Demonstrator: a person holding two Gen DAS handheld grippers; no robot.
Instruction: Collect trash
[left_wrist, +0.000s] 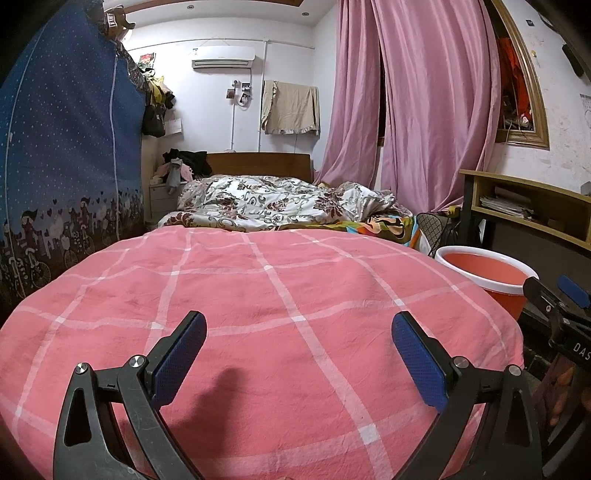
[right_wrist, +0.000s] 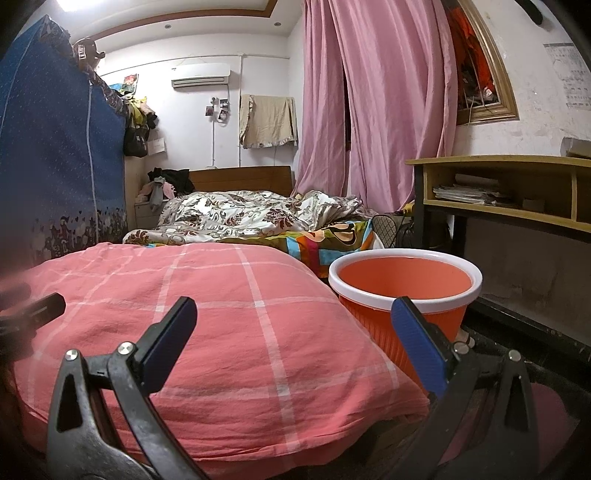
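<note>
The orange bin (right_wrist: 402, 291) with the white rim stands on the floor just beside the right edge of the bed, and it is the only task thing I can find; no piece of trash shows on the pink checked bedsheet (left_wrist: 280, 314) or around the bin, and its inside looks bare as far as the rim lets me see. From the bin, the right gripper (right_wrist: 291, 343) is very near: its right blue pad overlaps the bin's front wall in the right wrist view, with the jaws spread wide and nothing between them. The left gripper (left_wrist: 299, 354) hovers over the middle of the sheet, further to the left of the bin, and its jaws are also spread wide and hold nothing. In my judgement the right hand is the one closer to the bin, so a drop would fall to it, while the left one is better placed to reach over the bed. Behind the bin stands a wooden desk (right_wrist: 506, 188) with papers on its shelf, and further away from the bin lie the flowered quilt (right_wrist: 236, 214) and the pink curtains (right_wrist: 373, 103).
</note>
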